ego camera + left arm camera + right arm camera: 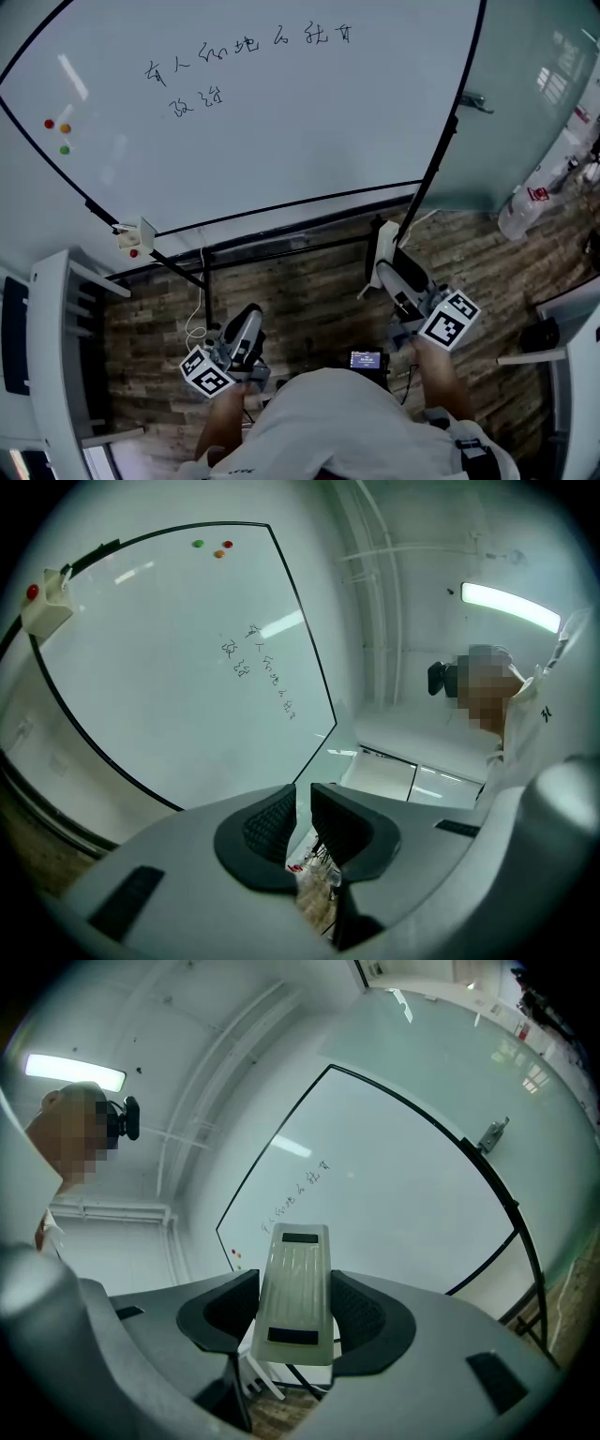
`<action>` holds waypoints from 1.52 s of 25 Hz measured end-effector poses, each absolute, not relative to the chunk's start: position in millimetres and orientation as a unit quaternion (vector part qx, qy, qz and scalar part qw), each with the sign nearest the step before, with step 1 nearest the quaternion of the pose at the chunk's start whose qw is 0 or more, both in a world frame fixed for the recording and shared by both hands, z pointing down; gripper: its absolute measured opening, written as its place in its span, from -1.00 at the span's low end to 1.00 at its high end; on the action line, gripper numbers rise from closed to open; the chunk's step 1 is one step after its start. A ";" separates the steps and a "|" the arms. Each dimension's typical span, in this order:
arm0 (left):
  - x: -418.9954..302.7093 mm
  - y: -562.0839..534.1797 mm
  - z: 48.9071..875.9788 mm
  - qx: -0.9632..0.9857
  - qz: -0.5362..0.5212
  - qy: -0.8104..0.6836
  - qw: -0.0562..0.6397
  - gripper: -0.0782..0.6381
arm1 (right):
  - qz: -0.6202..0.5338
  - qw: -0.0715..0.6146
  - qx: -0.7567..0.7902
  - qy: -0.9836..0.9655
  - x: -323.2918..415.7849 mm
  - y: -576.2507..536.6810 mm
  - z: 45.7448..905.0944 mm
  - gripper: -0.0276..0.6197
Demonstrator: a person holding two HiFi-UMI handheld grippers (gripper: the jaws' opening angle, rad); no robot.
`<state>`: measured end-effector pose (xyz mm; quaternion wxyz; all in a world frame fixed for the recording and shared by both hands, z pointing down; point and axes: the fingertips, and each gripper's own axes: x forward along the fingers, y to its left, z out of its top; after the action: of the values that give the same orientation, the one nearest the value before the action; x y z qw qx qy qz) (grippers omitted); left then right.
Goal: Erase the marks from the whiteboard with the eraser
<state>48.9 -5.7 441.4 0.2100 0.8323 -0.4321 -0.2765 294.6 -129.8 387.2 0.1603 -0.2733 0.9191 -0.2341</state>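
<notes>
A large whiteboard (pixel 281 112) on a black stand carries two lines of dark handwritten marks (pixel 248 54) near its top left; the marks also show in the left gripper view (pixel 267 663) and the right gripper view (pixel 295 1199). My right gripper (pixel 382 246) is shut on a pale rectangular eraser (pixel 297 1293), which sticks up between the jaws and stays well short of the board. The eraser (pixel 384 242) appears below the board's lower edge in the head view. My left gripper (pixel 251 323) hangs low over the floor, its jaws nearly together with nothing between them (pixel 302 825).
Three coloured magnets (pixel 56 131) sit at the board's left edge, and a small white holder (pixel 133 236) clips to its lower left corner. A glass wall (pixel 534 103) stands to the right. White furniture (pixel 56 356) is at the left, over a wood-pattern floor (pixel 309 300).
</notes>
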 end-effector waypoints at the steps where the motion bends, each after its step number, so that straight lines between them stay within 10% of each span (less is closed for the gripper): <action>1: 48.6 -7.6 441.0 0.832 -0.277 -0.433 0.209 -0.67 | -0.236 0.160 -0.276 0.918 295.8 -132.7 387.7 -0.12; 38: -123.3 -136.4 413.4 0.872 -0.209 -0.409 0.168 -0.67 | -0.164 0.149 -0.395 0.892 161.2 -240.0 353.1 -0.13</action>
<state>-123.3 -136.4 413.4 0.1675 0.8723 -0.4089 -0.2094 161.2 -240.0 353.1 0.1485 -0.3951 0.8915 -0.1644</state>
